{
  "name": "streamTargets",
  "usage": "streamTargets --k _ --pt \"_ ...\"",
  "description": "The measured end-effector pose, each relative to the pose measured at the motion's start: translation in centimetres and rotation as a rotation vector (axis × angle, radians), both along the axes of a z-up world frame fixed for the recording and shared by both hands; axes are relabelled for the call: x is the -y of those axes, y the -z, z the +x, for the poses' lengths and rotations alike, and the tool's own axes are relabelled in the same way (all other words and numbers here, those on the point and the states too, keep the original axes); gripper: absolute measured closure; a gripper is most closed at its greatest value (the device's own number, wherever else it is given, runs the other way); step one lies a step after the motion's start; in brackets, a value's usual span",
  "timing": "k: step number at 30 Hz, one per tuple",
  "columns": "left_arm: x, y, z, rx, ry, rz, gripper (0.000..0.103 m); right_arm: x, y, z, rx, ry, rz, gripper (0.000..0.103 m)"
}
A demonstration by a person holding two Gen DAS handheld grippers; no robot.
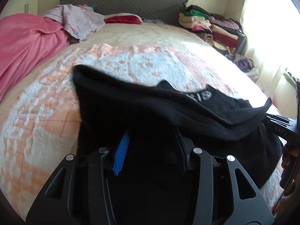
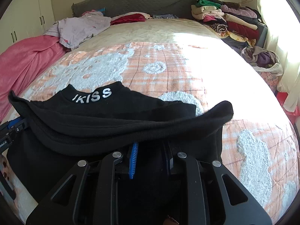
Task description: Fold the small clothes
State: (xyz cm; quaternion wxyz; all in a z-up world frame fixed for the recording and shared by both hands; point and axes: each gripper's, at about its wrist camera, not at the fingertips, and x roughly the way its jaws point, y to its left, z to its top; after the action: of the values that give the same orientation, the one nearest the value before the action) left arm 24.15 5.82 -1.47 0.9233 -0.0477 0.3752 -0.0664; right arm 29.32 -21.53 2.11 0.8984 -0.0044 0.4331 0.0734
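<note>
In the left wrist view, the black garment (image 1: 150, 108), at frame centre over the bedspread (image 1: 46, 112), is pinched by the left gripper (image 1: 151, 131). In the right wrist view, its hem is clamped by the right gripper (image 2: 150, 144); a fold-over seems underway, and even lowering is called for next.

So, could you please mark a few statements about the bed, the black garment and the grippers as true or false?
1. Both hand-held grippers grip the black garment. True: left hand-held gripper and right hand-held gripper are each shut on it.
2. The garment's white lettering shows. True.
3. The garment lies folded flat on the bed. False: its held edge is lifted and sagging.
4. The pink blanket lies under the garment. False: it is at the bed's far left side.
5. Stacked clothes sit near the headboard. True.
</note>
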Motion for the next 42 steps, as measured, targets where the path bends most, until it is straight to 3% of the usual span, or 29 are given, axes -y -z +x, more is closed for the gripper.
streamTargets --k 6,8,12,15,17,18,19,20,21,23,25,26,30,33,39,42 --pt "-4.3 -0.9 1.0 0.026 -0.118 -0.078 0.061 1.9 -1.4 2.6 0.048 0.088 0.003 0.075" --pt "-5.9 -0.8 1.2 0.005 -0.139 -0.104 0.060 2.9 -1.9 2.4 0.065 0.102 0.004 0.069" --pt "-7.5 0.0 1.9 -0.068 -0.134 -0.155 0.059 5.2 -2.1 1.3 0.068 0.102 0.018 0.042" --pt "-7.3 0.6 2.4 -0.096 -0.115 -0.155 0.059 6.1 -1.2 1.0 0.037 0.118 -0.033 0.034" --pt "-6.8 0.8 2.5 -0.100 -0.099 -0.142 0.059 6.2 -0.4 1.2 0.008 0.100 -0.032 0.034" --pt "-6.4 0.8 2.5 -0.097 -0.087 -0.127 0.064 6.1 0.0 1.4 -0.006 0.082 -0.029 0.034" --pt "-6.0 0.9 2.6 -0.094 -0.079 -0.109 0.076 5.7 0.4 1.6 -0.013 0.072 -0.029 0.034" --pt "-5.7 0.9 2.5 -0.091 -0.076 -0.078 0.081 5.6 0.6 1.8 -0.014 0.068 -0.031 0.035" --pt "-5.6 0.9 2.6 -0.091 -0.071 -0.065 0.097 5.4 0.9 2.0 -0.019 0.066 -0.031 0.038" --pt "-5.6 0.9 2.5 -0.098 -0.052 -0.064 0.099 5.4 1.4 2.3 -0.036 0.076 -0.034 0.073" --pt "-6.0 0.4 2.1 -0.087 -0.049 -0.065 0.100 5.7 1.3 2.1 -0.031 0.076 0.004 0.089" --pt "-6.2 -0.2 1.8 -0.069 -0.047 -0.074 0.100 5.8 0.9 1.8 -0.022 0.078 0.031 0.091" --pt "-7.3 -3.2 0.5 0.034 -0.052 -0.117 0.100 7.3 -1.7 1.1 0.050 0.112 0.121 0.092" --pt "-7.6 -3.7 0.6 0.056 -0.070 -0.119 0.100 8.0 -2.4 1.8 0.067 0.137 0.165 0.092" --pt "-7.6 0.5 2.5 -0.067 -0.111 -0.057 0.099 6.9 1.9 3.9 -0.034 0.171 0.084 0.089" --pt "-7.3 1.8 2.8 -0.103 -0.114 -0.025 0.099 6.7 2.7 3.7 -0.030 0.193 0.053 0.086"
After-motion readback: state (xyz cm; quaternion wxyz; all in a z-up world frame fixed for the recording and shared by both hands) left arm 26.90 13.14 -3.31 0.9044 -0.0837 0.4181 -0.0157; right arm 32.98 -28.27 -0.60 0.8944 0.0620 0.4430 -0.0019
